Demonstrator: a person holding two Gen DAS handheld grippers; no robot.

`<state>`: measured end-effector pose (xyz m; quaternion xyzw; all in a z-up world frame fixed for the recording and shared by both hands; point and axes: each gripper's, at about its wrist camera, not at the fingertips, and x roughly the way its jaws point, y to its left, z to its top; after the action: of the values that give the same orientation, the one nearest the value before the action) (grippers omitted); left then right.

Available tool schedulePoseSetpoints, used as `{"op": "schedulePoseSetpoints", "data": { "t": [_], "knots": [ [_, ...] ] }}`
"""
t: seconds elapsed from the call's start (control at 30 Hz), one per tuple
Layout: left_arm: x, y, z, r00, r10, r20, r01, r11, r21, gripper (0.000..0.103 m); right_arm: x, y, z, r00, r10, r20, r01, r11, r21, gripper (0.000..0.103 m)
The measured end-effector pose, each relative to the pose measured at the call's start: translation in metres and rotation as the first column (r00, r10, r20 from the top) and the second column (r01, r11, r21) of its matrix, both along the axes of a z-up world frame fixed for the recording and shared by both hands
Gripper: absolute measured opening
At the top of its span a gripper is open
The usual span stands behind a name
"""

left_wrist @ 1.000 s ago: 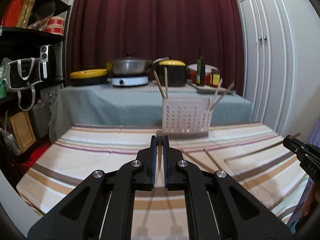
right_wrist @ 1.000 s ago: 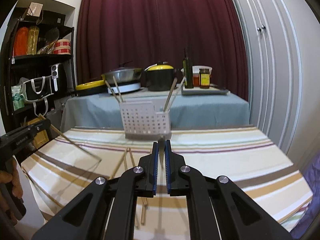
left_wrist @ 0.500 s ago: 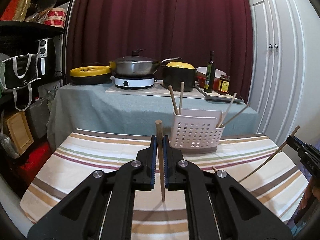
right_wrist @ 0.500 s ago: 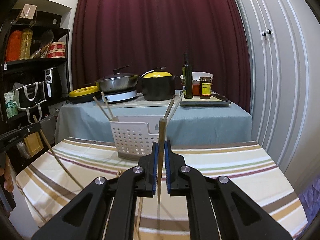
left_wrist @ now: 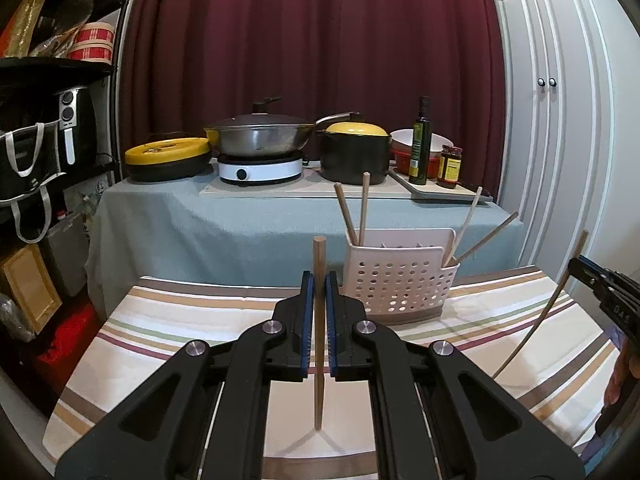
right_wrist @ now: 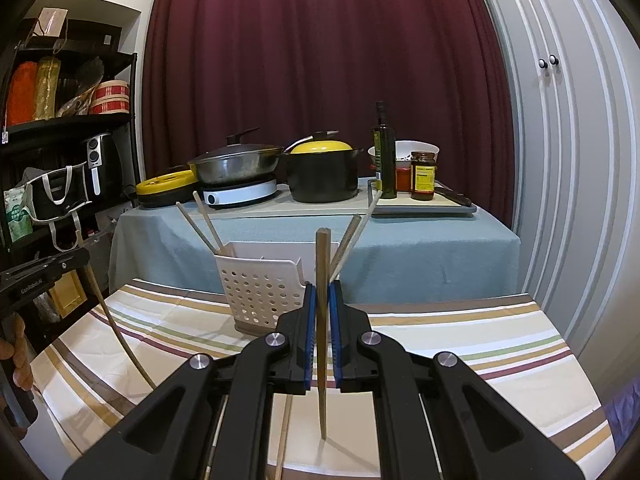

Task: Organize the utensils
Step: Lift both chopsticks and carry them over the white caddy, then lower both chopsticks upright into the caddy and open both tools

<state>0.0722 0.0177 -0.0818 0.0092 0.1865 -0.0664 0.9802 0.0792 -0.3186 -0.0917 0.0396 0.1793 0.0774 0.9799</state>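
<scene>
The left gripper (left_wrist: 319,284) is clamped on 1 wooden chopstick (left_wrist: 319,392), held upright, its top above the blue pads and its lower tip hanging just above the striped tablecloth (left_wrist: 168,320). The right gripper (right_wrist: 322,292) is likewise clamped on a second chopstick (right_wrist: 322,408), nearly upright and leaning slightly, its tip also clear of the cloth. Each gripper appears at the edge of the other's view, held in a person's hand.

Just beyond both grippers, near the far edge of the table, stands a white perforated utensil basket (left_wrist: 396,288). 2 chopsticks (left_wrist: 352,216) lean out of its left compartment and 2 more (left_wrist: 476,232) out of its smaller right compartment. In the right wrist view at least 1 loose chopstick (right_wrist: 284,436) lies on the cloth near the table's front edge, below the gripper; there may be another, but the gripper body hides that spot.

This looks like the carrying step: both sticks are lifted and heading for the basket. The next move calls for raising each stick's lower tip over the basket rim, lining it up above an open compartment clear of the sticks already there, then lowering and releasing.
</scene>
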Motion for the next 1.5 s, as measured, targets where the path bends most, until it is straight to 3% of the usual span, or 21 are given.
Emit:
{"op": "schedulePoseSetpoints", "data": {
  "t": [0.4,0.7,1.0,1.17,1.5],
  "knots": [
    [0.011,-0.011,0.04,0.997,-0.043,0.061,0.045,0.999,-0.025,0.006,0.015,0.005,0.035,0.998,0.036,0.05,-0.037,0.999,0.013,0.007],
    [0.027,-0.029,0.088,0.989,-0.064,0.132,0.066,0.998,-0.009,0.006,0.031,0.009,0.082,0.985,0.058,0.161,-0.059,0.998,0.002,0.007],
    [0.042,-0.048,0.133,0.966,-0.084,0.245,0.093,0.995,-0.024,0.006,0.049,0.013,0.12,0.961,0.054,0.27,-0.06,0.998,0.012,0.008],
    [0.056,-0.06,0.149,0.949,-0.065,0.309,0.075,0.997,-0.019,0.006,0.063,0.015,0.128,0.954,0.042,0.298,-0.051,0.998,0.022,0.007],
    [0.098,-0.074,0.147,0.946,-0.061,0.32,0.081,0.996,-0.049,0.006,0.098,0.024,0.117,0.96,0.042,0.276,-0.052,0.998,0.028,0.007]
  ]
}}
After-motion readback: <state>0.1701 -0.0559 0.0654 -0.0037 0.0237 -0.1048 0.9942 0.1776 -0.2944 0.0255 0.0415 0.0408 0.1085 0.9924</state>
